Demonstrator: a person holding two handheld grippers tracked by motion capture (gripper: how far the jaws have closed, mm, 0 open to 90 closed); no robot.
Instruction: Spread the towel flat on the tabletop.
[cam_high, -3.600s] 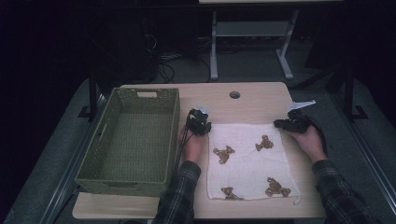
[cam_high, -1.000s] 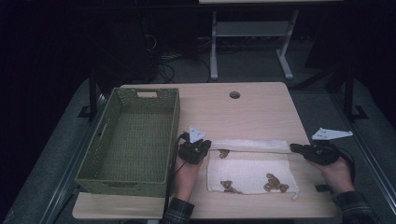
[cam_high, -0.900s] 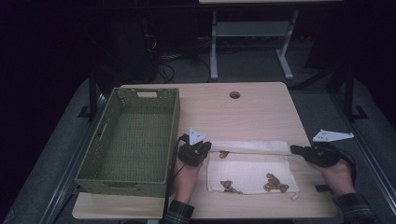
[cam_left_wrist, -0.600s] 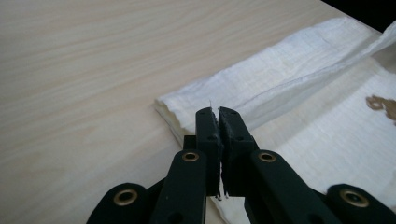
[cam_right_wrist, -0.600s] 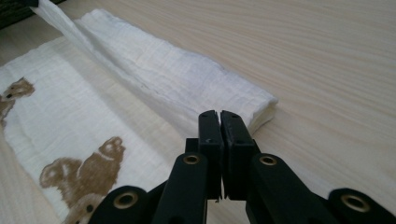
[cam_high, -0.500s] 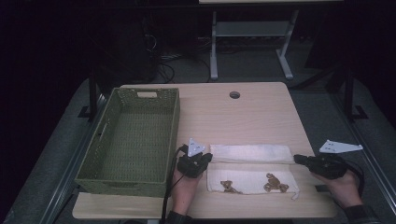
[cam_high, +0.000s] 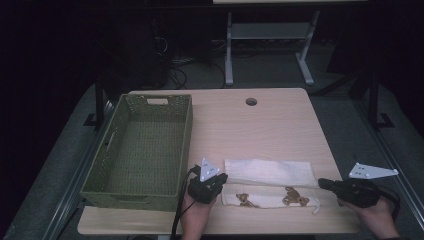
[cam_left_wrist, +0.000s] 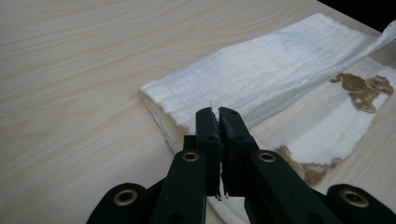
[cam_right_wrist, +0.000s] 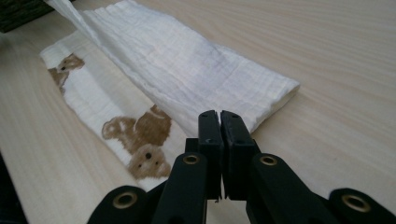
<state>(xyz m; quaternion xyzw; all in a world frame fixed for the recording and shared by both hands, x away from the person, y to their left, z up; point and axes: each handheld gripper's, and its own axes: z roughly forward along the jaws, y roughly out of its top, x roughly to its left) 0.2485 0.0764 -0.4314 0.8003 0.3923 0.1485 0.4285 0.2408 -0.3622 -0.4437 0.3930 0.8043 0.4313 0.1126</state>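
Slippage is your main risk: both grippers, left (cam_high: 214, 182) and right (cam_high: 325, 183), are pressed together on the corners of the white muslin cloth with brown bear prints (cam_high: 272, 172), so pulling unevenly could skew the fold or free a thin corner. It lies half-folded along the near edge of the pale wooden table (cam_high: 260, 125), beside the green woven basket (cam_high: 112, 172).

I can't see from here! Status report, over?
Both grippers, left and right, shut on white bear-print muslin cloth, half folded. Green woven basket alongside, nothing blocking.
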